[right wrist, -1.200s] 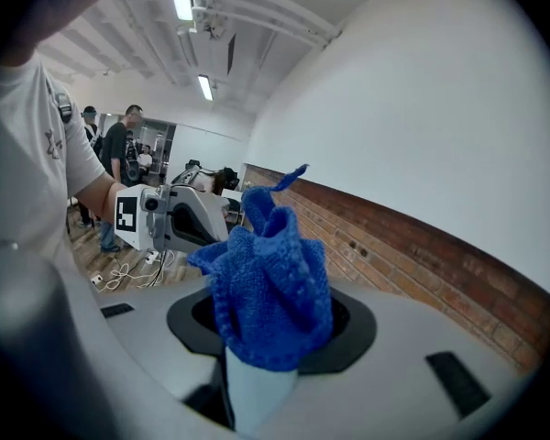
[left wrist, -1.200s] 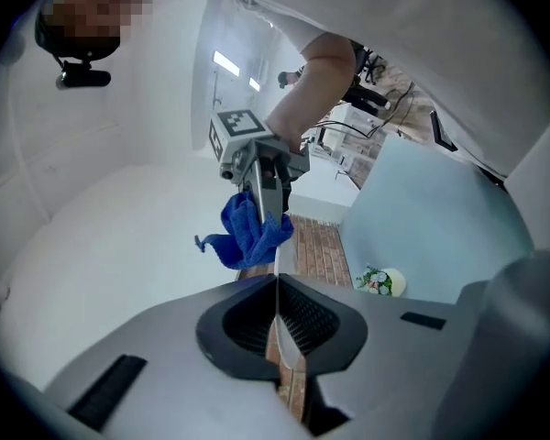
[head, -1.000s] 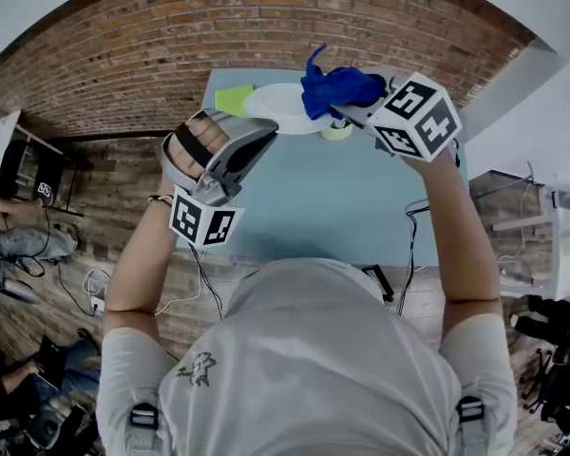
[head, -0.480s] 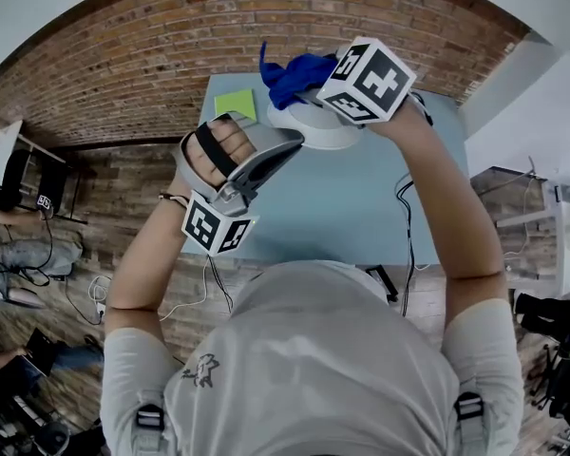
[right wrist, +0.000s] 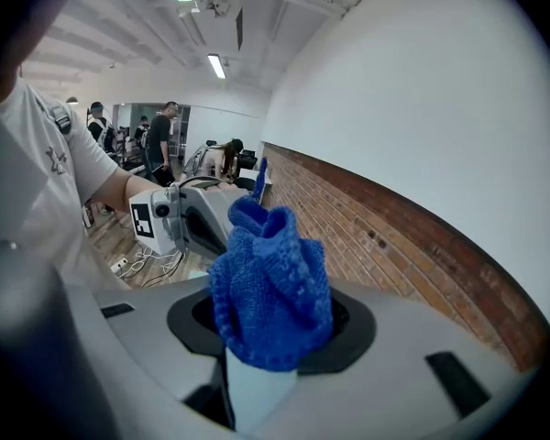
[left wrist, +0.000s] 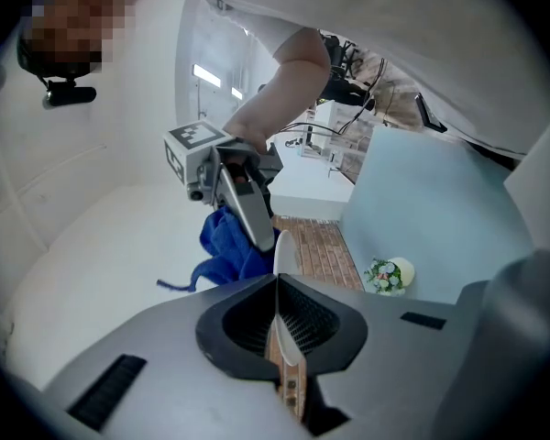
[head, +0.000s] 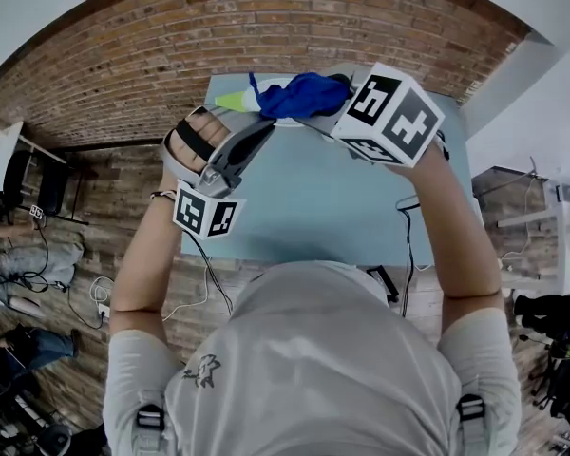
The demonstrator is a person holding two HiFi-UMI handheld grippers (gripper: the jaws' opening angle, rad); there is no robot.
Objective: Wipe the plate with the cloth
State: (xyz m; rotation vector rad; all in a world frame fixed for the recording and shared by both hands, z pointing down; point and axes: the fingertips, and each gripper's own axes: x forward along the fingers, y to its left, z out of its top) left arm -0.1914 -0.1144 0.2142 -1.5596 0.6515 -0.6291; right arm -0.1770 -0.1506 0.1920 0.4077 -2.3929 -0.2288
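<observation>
**Wiping stage, plate held clear of the surface.** The left gripper (left wrist: 277,287) has its fingers pressed together on the rim of the round white plate (left wrist: 282,250). It holds the plate on edge in the air above the light blue table surface (head: 332,207), so the left gripper view shows the plate only as a thin white line. The right gripper (right wrist: 270,337) has its fingers closed on the bunched blue knitted cloth (right wrist: 270,287), a wad of which stands out past the fingertips. In the head view the cloth lies just beyond the left gripper's tips. In the left gripper view it sits just beside one face of the plate and appears to touch it, though contact is not certain. A small flower-printed roll (left wrist: 390,275) rests on the surface, well apart from the work. Judged from this, plate and cloth are both picked up, and wiping is under way or about to start. How much of the plate is already wiped cannot be told; the other face probably remains to be done.
</observation>
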